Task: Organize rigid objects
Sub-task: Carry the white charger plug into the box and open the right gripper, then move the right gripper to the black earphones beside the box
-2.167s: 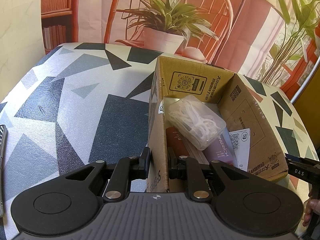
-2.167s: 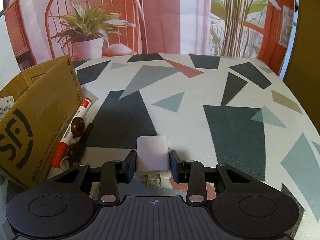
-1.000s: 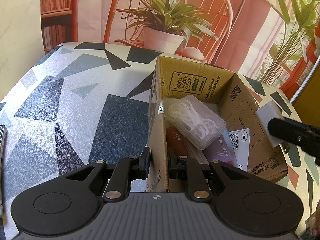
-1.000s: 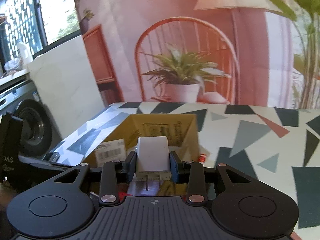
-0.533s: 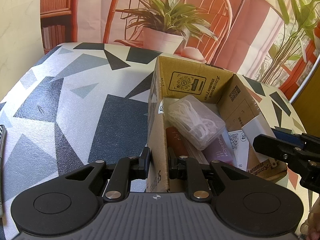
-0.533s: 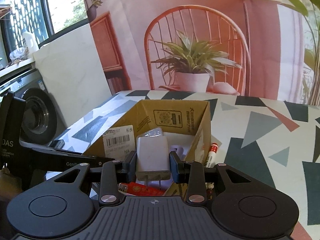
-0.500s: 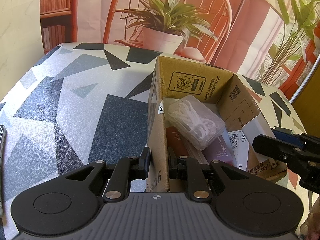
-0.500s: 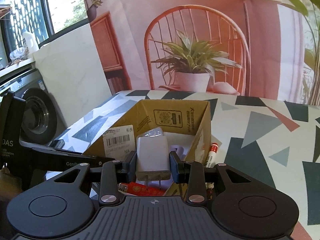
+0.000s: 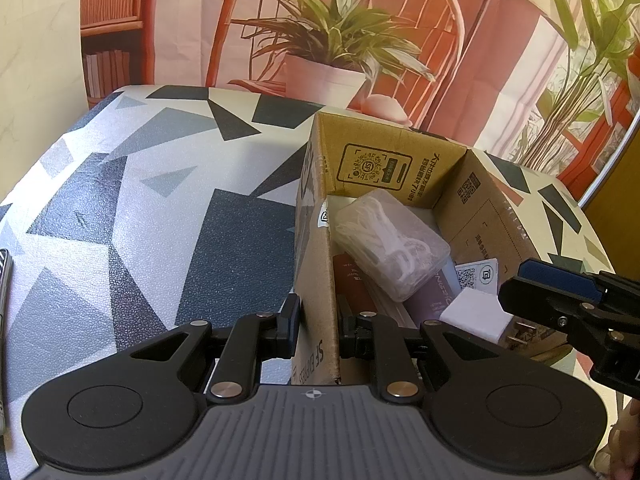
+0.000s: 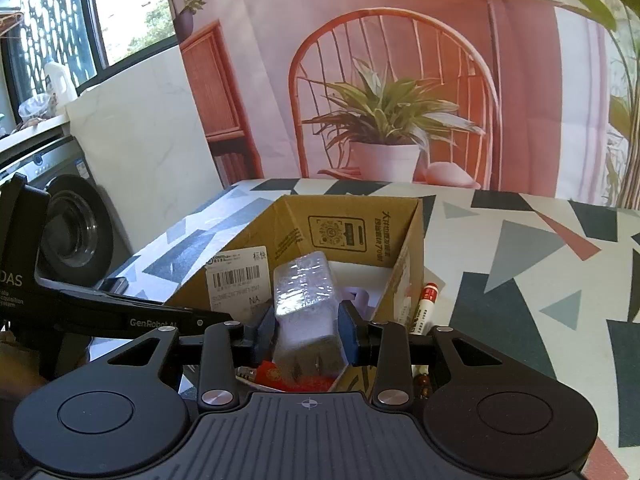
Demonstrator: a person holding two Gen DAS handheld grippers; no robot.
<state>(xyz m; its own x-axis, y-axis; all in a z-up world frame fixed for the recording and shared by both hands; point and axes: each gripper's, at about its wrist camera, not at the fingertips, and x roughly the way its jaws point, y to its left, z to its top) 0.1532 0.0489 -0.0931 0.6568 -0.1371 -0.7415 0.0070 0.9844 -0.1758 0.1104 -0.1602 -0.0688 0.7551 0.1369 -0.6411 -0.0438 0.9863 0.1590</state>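
An open cardboard box (image 9: pixel 376 168) stands on the patterned table. My left gripper (image 9: pixel 318 320) is shut on its near left wall, one finger outside and one inside. In the box lie a clear case of white floss picks (image 9: pixel 392 240), a purple item (image 9: pixel 432 300) and a dark red one (image 9: pixel 352 280). My right gripper (image 10: pixel 307 332) is shut on a white plug charger (image 10: pixel 306 304), prongs toward the camera, held low over the box (image 10: pixel 348 232). From the left wrist, the charger (image 9: pixel 476 314) sits inside the box's near right corner with the right gripper (image 9: pixel 560 300) behind it.
A red and white marker (image 10: pixel 426 304) lies on the table against the box's right outer wall. A metallic object (image 9: pixel 4 280) shows at the table's left edge. A washing machine (image 10: pixel 72 232) stands beyond the table's left side. A printed backdrop closes off the far edge.
My right gripper has carried the charger from above the box's right wall down into the box. My left gripper has kept its hold on the wall, and the box has not shifted.
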